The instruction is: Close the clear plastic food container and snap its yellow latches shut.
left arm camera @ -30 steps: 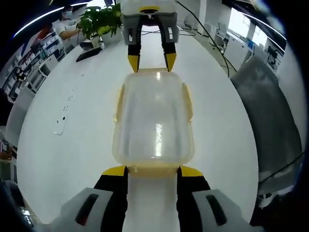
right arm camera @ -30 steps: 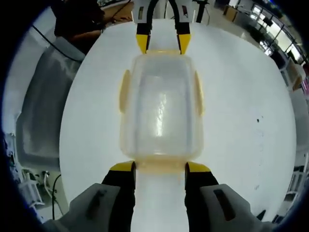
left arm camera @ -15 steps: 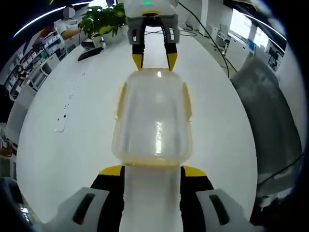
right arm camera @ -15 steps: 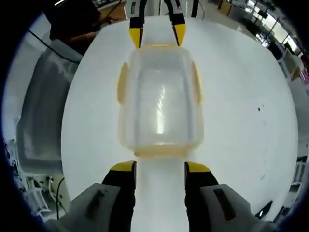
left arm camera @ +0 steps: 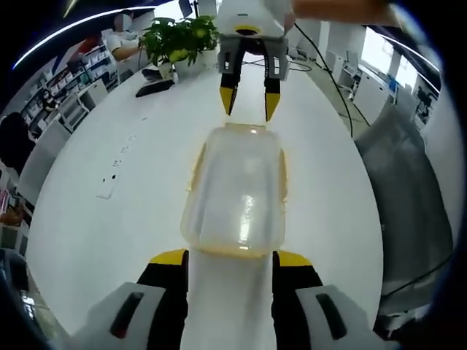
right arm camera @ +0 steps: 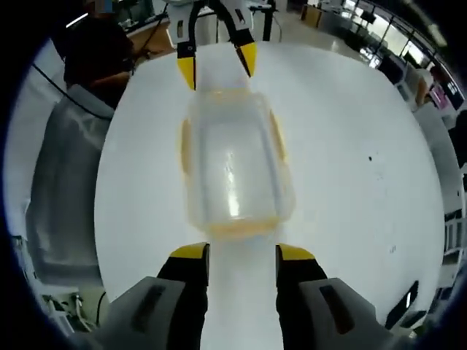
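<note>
The clear plastic food container [left arm camera: 237,189] stands on the white table [left arm camera: 109,240] with its lid on. Yellow latches [left arm camera: 283,169] lie along its long sides. My left gripper [left arm camera: 230,259] is open, its yellow-tipped jaws spread just short of the near end, touching nothing. My right gripper [left arm camera: 249,106] hangs open a little beyond the far end. In the right gripper view the same container [right arm camera: 230,171] lies lengthwise ahead of the open right gripper [right arm camera: 242,254], with a yellow latch [right arm camera: 185,146] on its side. The left gripper [right arm camera: 217,67] is open past its far end.
A grey covered chair [left arm camera: 408,189] stands at the table's edge, seen too as the grey chair [right arm camera: 62,189]. A potted plant [left arm camera: 179,36], a dark flat device [left arm camera: 153,87] and a small white object [left arm camera: 107,188] lie on the far side. A person [left arm camera: 120,40] sits at a desk.
Both grippers have drawn back from the container's ends, so gaps now show between their tips and it. Both views have pulled away and tilted. The container stays put.
</note>
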A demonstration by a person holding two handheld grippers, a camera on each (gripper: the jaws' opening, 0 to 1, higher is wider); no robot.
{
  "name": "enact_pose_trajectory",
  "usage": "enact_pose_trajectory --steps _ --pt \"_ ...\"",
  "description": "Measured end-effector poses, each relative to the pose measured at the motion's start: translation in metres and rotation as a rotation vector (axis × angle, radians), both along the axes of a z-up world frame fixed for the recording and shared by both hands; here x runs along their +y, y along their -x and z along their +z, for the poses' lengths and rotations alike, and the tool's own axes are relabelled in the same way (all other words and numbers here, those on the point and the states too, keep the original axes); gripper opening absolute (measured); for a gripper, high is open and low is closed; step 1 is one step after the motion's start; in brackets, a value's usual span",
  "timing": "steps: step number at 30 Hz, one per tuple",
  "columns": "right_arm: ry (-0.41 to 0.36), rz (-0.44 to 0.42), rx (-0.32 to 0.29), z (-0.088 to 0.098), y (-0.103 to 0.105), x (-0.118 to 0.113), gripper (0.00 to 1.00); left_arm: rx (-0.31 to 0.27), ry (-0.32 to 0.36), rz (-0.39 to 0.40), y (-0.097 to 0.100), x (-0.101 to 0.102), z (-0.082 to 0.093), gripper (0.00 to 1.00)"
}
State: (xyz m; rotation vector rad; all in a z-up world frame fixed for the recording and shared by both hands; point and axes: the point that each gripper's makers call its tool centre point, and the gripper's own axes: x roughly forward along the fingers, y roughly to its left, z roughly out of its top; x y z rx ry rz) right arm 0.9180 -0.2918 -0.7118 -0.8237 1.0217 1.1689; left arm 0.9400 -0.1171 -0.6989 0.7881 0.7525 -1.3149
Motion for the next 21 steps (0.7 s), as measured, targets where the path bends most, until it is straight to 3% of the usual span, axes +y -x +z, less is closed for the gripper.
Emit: enact_pose_trajectory --steps 9,13,18,21 --pt "-0.033 -0.046 -0.029 0.014 0.004 0.007 0.32 -0.011 0.008 0.036 0.005 0.002 0.01 0.37" --pt "-0.073 -0.137 -0.069 0.02 -0.004 0.007 0.32 -0.009 0.023 0.116 0.003 0.001 0.014 0.36" --pt "-0.073 -0.167 -0.12 0.023 -0.007 0.001 0.29 -0.022 0.06 0.183 -0.001 -0.001 0.016 0.32" --pt "-0.084 -0.183 -0.118 0.023 -0.004 0.001 0.29 -0.008 0.074 0.234 0.0 -0.001 0.015 0.31"
